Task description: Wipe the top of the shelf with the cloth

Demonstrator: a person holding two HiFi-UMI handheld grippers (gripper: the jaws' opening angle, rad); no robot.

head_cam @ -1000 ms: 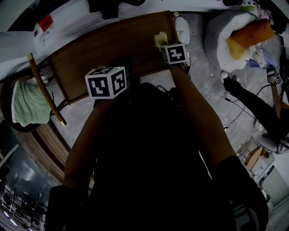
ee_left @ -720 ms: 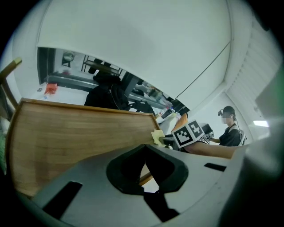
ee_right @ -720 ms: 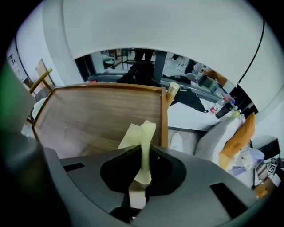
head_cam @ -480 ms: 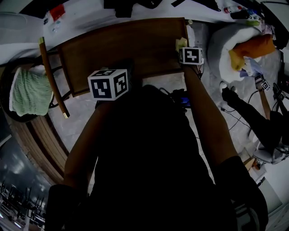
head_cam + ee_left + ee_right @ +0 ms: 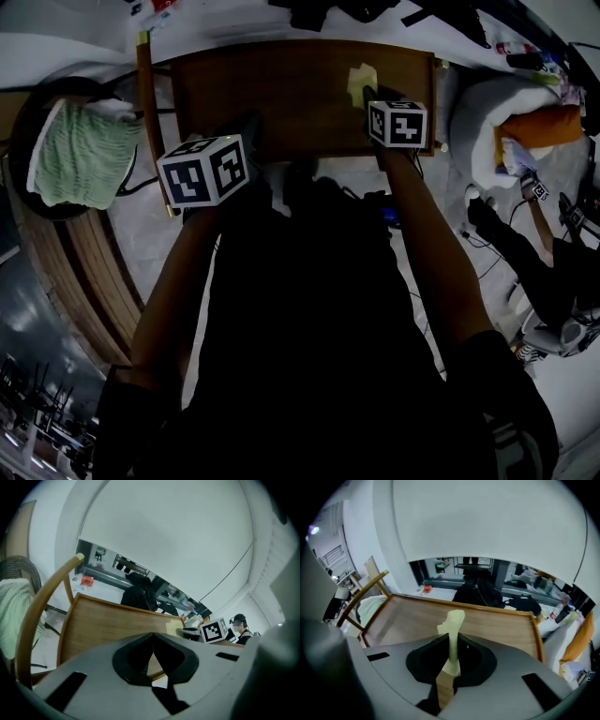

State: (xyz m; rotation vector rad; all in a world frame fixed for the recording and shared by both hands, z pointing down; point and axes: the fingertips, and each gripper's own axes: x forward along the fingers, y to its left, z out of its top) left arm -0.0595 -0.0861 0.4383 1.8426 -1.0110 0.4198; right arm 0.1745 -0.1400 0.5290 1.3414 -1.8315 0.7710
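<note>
1. Head view: the right gripper (image 5: 373, 94) is out over the wooden shelf (image 5: 272, 94), on the 3 o'clock half of its top.
2. In the right gripper view its jaws (image 5: 452, 641) are clamped tight on the cloth (image 5: 454, 620), a pale yellow strip sticking out past the tips toward 12 o'clock.
3. From the head view that cloth (image 5: 360, 81) sits over the shelf top at about 2 o'clock from its middle, just ahead of the marker cube. Whether it is pressing on the wood I cannot tell.
4. The left gripper (image 5: 246, 131) is at the shelf's near edge, around 7 o'clock.
5. In the left gripper view, the jaws (image 5: 153, 637) are closed together with nothing between them, and the shelf (image 5: 108, 620) stretches away beyond the tips.
6. Off at 9 o'clock of the shelf, a green towel (image 5: 80, 155) lies draped, with a curved wooden rail (image 5: 148, 112) between it and the shelf.
7. Over at 3 o'clock sits a white cushion (image 5: 478, 103) with an orange pillow (image 5: 544, 124) on it.
</note>
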